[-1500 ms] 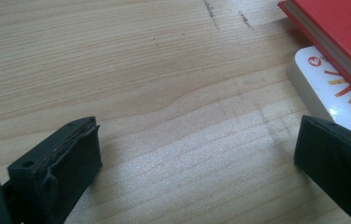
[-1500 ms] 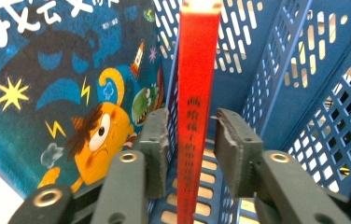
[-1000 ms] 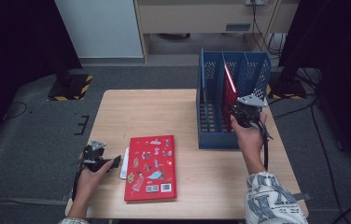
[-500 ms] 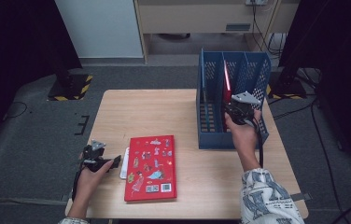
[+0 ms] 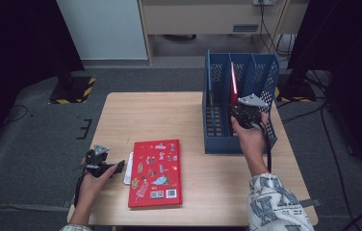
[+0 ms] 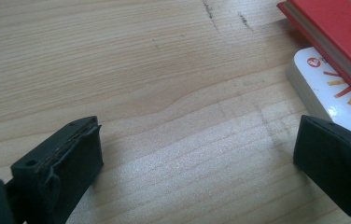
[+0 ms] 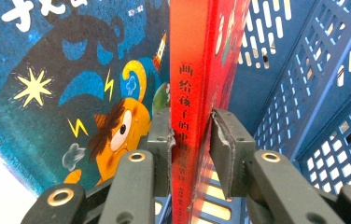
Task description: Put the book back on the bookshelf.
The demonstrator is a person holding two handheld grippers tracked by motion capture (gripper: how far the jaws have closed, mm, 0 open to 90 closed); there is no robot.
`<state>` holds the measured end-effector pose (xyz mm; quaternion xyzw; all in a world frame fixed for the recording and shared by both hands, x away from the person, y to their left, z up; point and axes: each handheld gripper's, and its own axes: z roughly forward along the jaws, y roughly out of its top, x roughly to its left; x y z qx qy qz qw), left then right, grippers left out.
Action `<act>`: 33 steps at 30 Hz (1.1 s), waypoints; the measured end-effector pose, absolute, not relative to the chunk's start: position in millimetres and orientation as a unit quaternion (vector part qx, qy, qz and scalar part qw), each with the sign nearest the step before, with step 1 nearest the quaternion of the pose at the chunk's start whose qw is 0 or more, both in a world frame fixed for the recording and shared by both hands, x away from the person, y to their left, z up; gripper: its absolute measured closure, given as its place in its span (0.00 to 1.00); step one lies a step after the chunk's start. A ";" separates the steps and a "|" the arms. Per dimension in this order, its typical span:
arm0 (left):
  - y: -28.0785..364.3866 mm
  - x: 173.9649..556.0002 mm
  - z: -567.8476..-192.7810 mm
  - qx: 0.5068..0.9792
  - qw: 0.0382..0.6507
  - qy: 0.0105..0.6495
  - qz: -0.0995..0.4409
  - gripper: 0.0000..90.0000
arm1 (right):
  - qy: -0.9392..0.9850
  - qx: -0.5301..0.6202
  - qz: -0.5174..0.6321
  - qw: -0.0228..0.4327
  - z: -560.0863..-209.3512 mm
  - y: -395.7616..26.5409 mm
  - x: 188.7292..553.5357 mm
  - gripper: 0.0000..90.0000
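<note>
High view showed the blue perforated plastic file rack (image 5: 240,103) at the table's far right, with the thin red hardcover book (image 5: 233,86) upright in its middle slot, long axis vertical, spine facing the person. The right gripper (image 7: 191,135) straddled that spine; its jaws had just been opening, the right pad apparently clear, so withdrawing straight back should avoid tipping the book. The left gripper (image 6: 197,154) rested wide open and empty.

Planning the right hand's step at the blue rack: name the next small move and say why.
Probably open the right gripper wider and draw it straight back. The red book already stands upright in the blue rack, beside a blue-covered book, and the jaws have just been opening around its spine, with a gap at one pad.
</note>
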<state>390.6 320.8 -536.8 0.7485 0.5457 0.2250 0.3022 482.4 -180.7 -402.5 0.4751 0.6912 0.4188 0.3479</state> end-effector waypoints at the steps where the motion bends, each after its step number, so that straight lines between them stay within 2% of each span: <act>1: 320.8 390.6 -536.8 0.749 0.302 0.546 0.225 0.00 | 0.691 0.475 0.419 0.348 -402.7 -180.7 482.3 0.78; 9: 320.8 390.6 -536.8 0.749 0.302 0.545 0.225 0.00 | 0.690 0.478 0.422 0.343 -404.5 -181.0 481.6 0.72; 21: 320.8 390.5 -536.8 0.749 0.302 0.545 0.225 0.00 | 0.683 0.473 0.448 0.330 -402.8 -190.5 469.7 0.45; 33: 320.2 390.6 -536.9 0.748 0.302 0.546 0.224 0.00 | 0.689 0.435 0.490 0.308 -407.2 -196.7 431.7 0.29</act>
